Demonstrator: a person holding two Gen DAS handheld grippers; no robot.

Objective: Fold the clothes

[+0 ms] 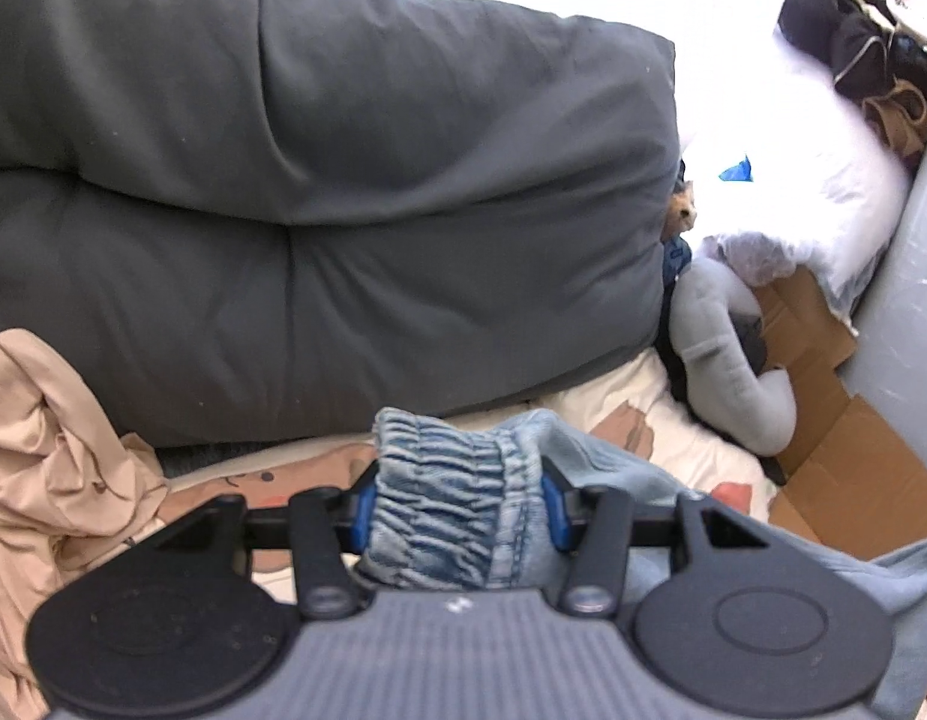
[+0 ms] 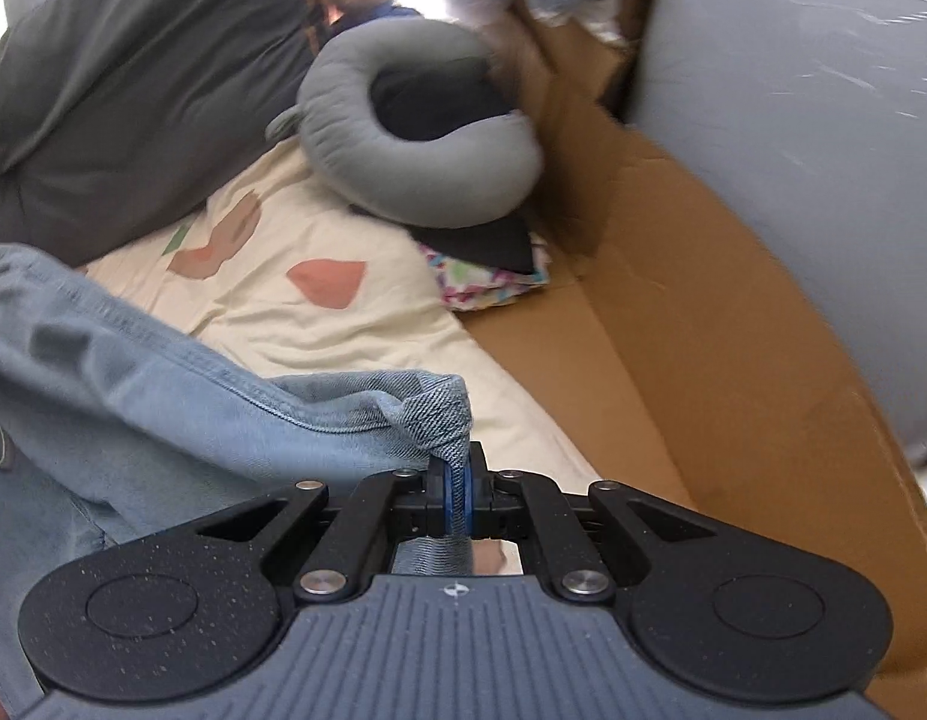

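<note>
A light blue denim garment (image 1: 445, 498) with a gathered elastic waistband is bunched between the blue pads of my left gripper (image 1: 460, 507), which is shut on that waistband above the bed. In the right wrist view the same denim garment (image 2: 163, 384) drapes off to the left, and my right gripper (image 2: 457, 501) is shut tight on a thin hem corner of it. Both grips hold the cloth lifted off the cream patterned bedsheet (image 2: 319, 324).
A big dark grey duvet (image 1: 319, 192) fills the far side of the bed. A beige garment (image 1: 49, 456) lies crumpled at left. A grey neck pillow (image 2: 415, 138), flattened cardboard (image 2: 673, 312), a white pillow (image 1: 823, 198) and a grey wall (image 2: 811, 120) stand at right.
</note>
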